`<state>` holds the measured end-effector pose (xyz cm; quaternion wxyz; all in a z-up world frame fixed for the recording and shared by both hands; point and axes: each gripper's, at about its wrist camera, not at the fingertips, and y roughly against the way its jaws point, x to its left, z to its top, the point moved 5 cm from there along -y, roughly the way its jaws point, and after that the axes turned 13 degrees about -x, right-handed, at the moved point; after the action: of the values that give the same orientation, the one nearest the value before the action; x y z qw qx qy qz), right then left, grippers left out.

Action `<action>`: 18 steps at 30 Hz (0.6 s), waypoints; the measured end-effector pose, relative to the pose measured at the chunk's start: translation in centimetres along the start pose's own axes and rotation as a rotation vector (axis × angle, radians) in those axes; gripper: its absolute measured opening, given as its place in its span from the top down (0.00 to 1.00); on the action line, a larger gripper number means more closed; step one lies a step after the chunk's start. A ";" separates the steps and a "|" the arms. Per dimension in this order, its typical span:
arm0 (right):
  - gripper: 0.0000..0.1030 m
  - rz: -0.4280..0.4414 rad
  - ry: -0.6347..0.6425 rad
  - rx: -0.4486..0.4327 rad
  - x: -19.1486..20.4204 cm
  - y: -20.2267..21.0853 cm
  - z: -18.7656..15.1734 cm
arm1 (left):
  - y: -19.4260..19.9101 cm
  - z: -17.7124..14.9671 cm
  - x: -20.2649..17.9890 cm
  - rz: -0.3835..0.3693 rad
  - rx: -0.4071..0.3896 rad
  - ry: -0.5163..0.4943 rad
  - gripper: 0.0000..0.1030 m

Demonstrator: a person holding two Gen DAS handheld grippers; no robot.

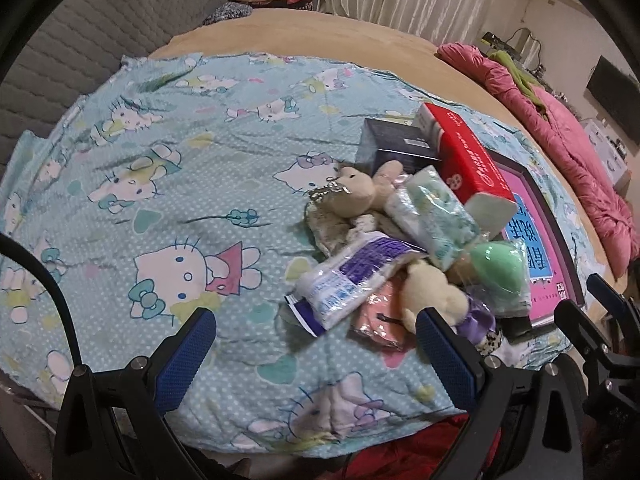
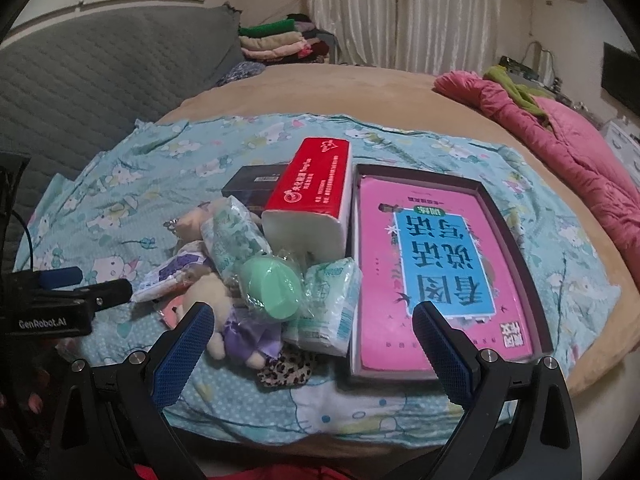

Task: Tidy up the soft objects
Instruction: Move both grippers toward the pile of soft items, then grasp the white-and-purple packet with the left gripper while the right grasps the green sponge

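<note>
"GenRobot.AI" label on left gripper (image 2: 100,290) body.

Book (image 2: 444,256) in tray (image 2: 508,220) right of soft-item pile; tissue box (image 2: 316,192) behind pile, atop dark box (image 2: 250,186).

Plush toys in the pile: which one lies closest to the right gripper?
The cream plush in the purple outfit, lying beside the right gripper by its left finger. The beige one with the keychain lies further back, behind the tissue packs.
</note>
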<state>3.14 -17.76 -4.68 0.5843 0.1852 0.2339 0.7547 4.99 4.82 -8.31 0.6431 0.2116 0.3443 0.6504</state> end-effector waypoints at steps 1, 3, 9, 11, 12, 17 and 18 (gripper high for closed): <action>0.04 0.006 0.006 -0.007 0.2 -0.3 0.0 | -0.4 0.0 0.3 -0.007 0.002 -0.001 0.02; 0.04 0.019 0.027 -0.006 0.4 -1.0 -0.1 | -1.3 0.1 0.6 -0.029 0.015 -0.004 0.02; 0.04 0.022 0.064 -0.005 0.4 -2.8 -0.1 | -4.1 0.5 -0.3 -0.130 0.048 -0.047 0.02; 0.04 0.032 0.082 -0.012 0.5 -3.0 0.0 | -4.8 0.6 -0.6 -0.137 0.051 -0.065 0.03; 0.03 0.037 0.083 -0.015 0.6 -3.1 0.1 | -5.2 0.6 -0.7 -0.143 0.053 -0.075 0.03; 0.03 0.064 0.110 -0.003 1.1 -4.2 0.1 | -7.0 0.4 -1.1 -0.202 0.078 -0.105 0.13; 0.03 0.068 0.121 -0.001 1.2 -4.4 0.1 | -7.3 0.4 -1.1 -0.206 0.085 -0.104 0.14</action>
<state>6.40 -15.68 -7.11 0.5433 0.1469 0.2622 0.7839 10.47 3.38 -13.12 0.7140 0.2356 0.3575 0.5540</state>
